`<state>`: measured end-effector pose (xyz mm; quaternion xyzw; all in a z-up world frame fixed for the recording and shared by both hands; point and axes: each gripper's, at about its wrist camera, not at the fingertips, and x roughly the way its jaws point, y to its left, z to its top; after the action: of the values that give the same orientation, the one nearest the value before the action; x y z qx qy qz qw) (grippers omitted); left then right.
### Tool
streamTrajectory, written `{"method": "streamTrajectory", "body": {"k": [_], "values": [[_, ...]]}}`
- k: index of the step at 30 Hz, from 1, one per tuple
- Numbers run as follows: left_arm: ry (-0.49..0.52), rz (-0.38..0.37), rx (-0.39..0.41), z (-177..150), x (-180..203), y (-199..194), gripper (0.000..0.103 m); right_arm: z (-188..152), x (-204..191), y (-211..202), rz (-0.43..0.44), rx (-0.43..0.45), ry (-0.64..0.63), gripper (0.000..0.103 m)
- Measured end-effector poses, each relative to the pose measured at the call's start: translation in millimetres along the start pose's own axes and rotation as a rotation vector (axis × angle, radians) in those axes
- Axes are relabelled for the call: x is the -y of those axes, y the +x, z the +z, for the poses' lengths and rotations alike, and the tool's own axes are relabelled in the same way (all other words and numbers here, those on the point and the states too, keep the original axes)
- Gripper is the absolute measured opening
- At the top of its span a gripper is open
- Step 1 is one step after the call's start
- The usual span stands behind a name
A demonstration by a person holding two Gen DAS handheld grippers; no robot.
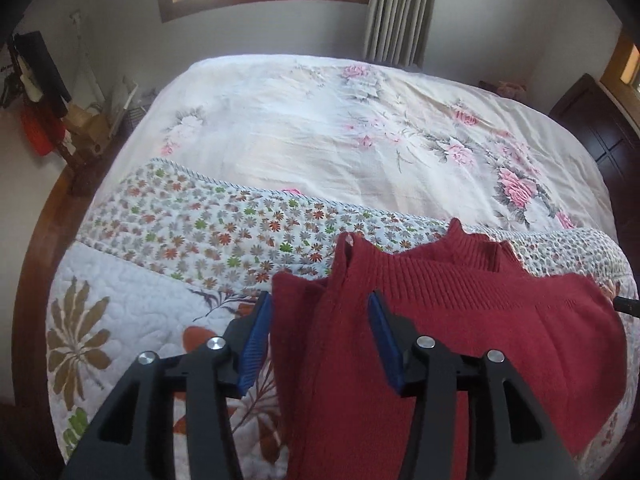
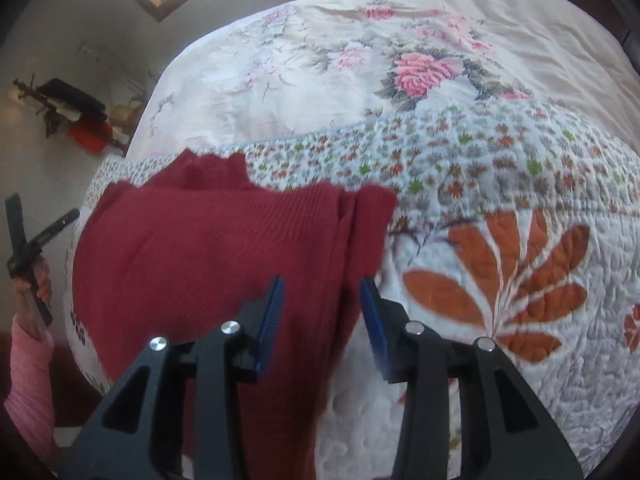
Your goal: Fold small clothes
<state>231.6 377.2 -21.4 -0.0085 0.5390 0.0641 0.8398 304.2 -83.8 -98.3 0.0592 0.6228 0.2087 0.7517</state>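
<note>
Left gripper (image 1: 320, 300): you had its blue-padded fingers (image 1: 256, 340) spread apart over the sweater's left edge, fabric lying between them, nothing pinched
Sweater (image 1: 440, 320): the dark red knit lay on the quilt at the near end of the bed, ribbed collar pointing away from you, its left side doubled over in a lengthwise fold
Quilt (image 1: 140, 320): white, stitched, with large leaf prints and a band of small flowers, spread under the sweater
Bedspread (image 1: 300, 120): cream with pink roses, covering the bed beyond the quilt
Right gripper (image 2: 322, 284): you held its fingers spread wide above the sweater's right edge, clamping nothing
Your left hand (image 2: 34, 280): in a pink sleeve (image 2: 28, 380), gripping the other tool's handle at the far left of the right wrist view
</note>
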Motion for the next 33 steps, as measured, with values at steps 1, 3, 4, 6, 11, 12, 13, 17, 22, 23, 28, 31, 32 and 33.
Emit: {"method": "streamTrajectory", "body": {"k": [1, 3, 4, 6, 11, 12, 13, 17, 22, 23, 28, 31, 32, 33], "values": [[0.031, -0.002, 0.010, -8, 5, -9, 0.051, -13, -3, -2, 0.010, -0.026, 0.004, 0.041], [0.076, 0.011, 0.022, -22, 15, -16, 0.051, -32, -6, -1, 0.037, -0.041, 0.010, 0.037], [0.088, 0.006, 0.019, -28, 18, -16, 0.051, -36, -6, 0, 0.040, -0.038, 0.013, 0.033], [0.112, 0.015, -0.017, -40, 26, -3, 0.051, -41, -4, 2, 0.052, -0.017, 0.024, 0.031], [0.135, 0.112, -0.056, -52, 30, 30, 0.057, -42, 0, 10, 0.054, -0.014, 0.051, 0.029], [0.128, 0.109, -0.060, -51, 29, 30, 0.057, -42, 0, 9, 0.049, -0.010, 0.046, 0.029], [0.117, 0.101, -0.068, -50, 28, 30, 0.057, -42, 0, 9, 0.047, -0.009, 0.046, 0.029], [0.082, 0.070, -0.082, -49, 21, 26, 0.057, -41, 2, 7, 0.051, -0.013, 0.066, 0.029], [0.056, 0.054, -0.071, -53, 18, 8, 0.055, -43, -5, -8, 0.016, 0.025, 0.046, 0.034], [0.054, 0.049, -0.057, -54, 21, 2, 0.055, -44, -7, -12, 0.013, 0.031, 0.039, 0.034], [0.096, -0.012, 0.006, -61, 39, -31, 0.055, -59, -6, -18, 0.025, -0.010, 0.049, 0.019], [0.130, -0.044, -0.007, -69, 51, -32, 0.055, -67, -2, -17, 0.047, 0.000, 0.053, 0.012], [0.142, -0.042, -0.016, -72, 54, -28, 0.056, -68, 2, -17, 0.065, 0.004, 0.076, 0.010], [0.158, -0.028, -0.029, -76, 57, -22, 0.056, -70, 8, -17, 0.087, 0.006, 0.101, 0.010]]}}
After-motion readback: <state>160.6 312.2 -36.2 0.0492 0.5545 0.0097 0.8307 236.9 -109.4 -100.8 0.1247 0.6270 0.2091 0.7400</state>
